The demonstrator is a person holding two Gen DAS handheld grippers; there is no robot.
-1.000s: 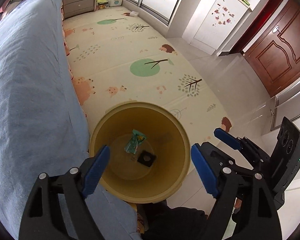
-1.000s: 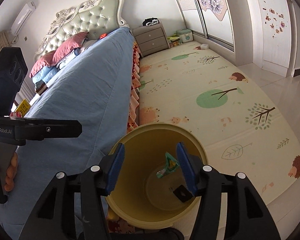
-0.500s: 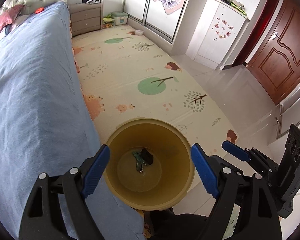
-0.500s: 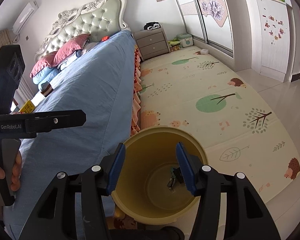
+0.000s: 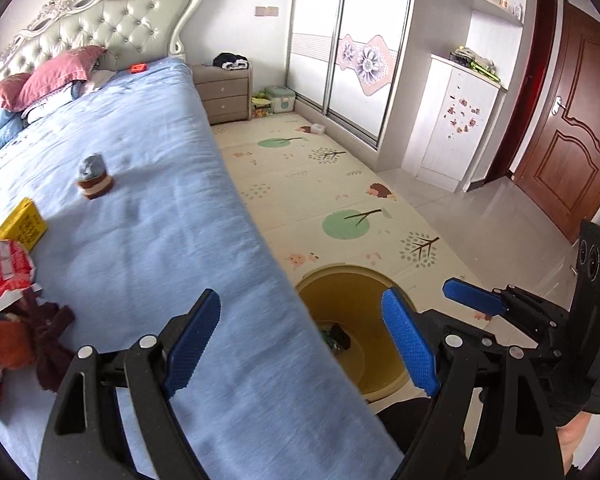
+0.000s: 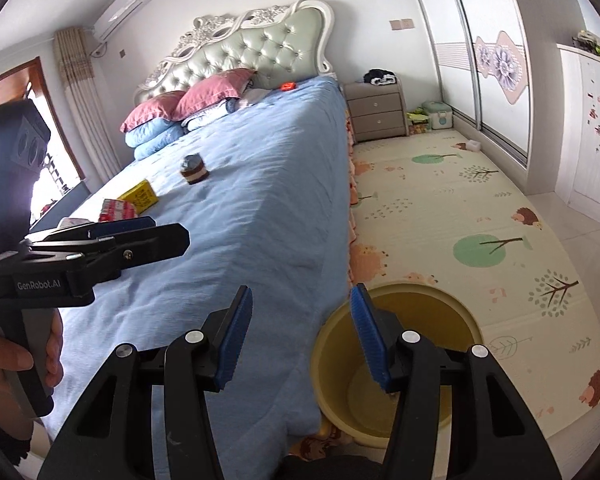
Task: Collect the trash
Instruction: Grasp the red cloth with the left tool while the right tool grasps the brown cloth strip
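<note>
The left gripper (image 5: 300, 344) is released, its blue pads spread wide and holding nothing, above the bed's (image 5: 148, 208) floor-side edge. The right gripper (image 6: 300, 340) is likewise released and empty, straddling the same edge, with one pad over the blue cover and the other over the bin (image 6: 456, 320).

The yellow bin stands on the play mat (image 5: 340, 184), touching the side of the bed near its foot. In the left wrist view, a small dark piece and a scrap of green wrapper (image 5: 334, 336) lie at its bottom, partly hidden by the bed's edge.

More trash sits on the blue cover toward the far side of the bed: a yellow box (image 5: 22, 224), a red and white packet (image 5: 4, 270) just beside it, and dark red cloth (image 5: 40, 340) near that. A small brown and grey roll (image 5: 94, 178) lies alone near the middle of the bed. A small red item (image 5: 139, 67) rests by the pink pillows (image 5: 60, 70) at the head.
</note>
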